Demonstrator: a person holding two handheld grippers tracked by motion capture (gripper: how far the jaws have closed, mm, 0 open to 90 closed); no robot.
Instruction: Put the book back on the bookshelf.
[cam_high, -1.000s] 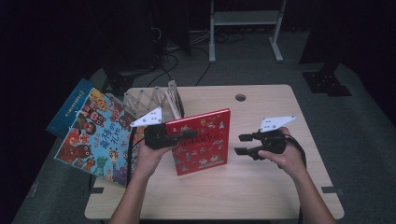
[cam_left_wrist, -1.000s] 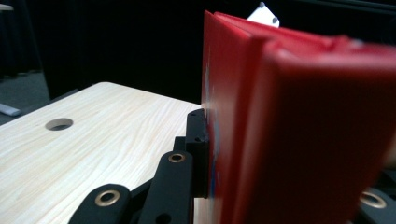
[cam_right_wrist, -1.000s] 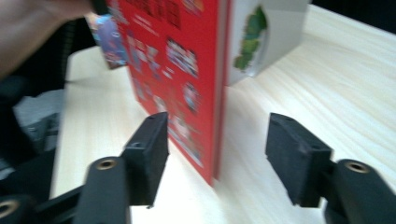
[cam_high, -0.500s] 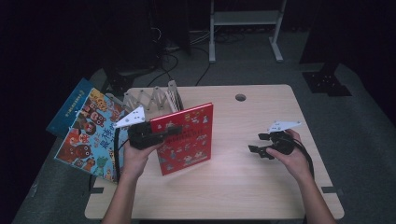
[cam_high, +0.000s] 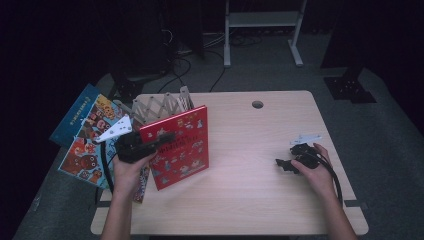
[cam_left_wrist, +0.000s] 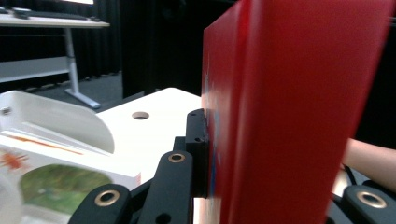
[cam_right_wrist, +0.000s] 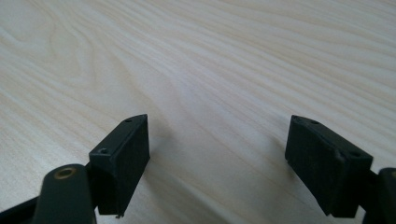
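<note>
High view: left hand-held gripper clamps a red book, held upright and tilted near the worktop's left edge, just in front of a wooden book rack; picture books overhang the left edge. Right hand-held gripper sits low near the right edge, nothing in it. Left gripper view: black jaws pinch the red book, white books beside. Right gripper view: right hand-held gripper jaws just been opening, wide apart over bare worktop.
</note>
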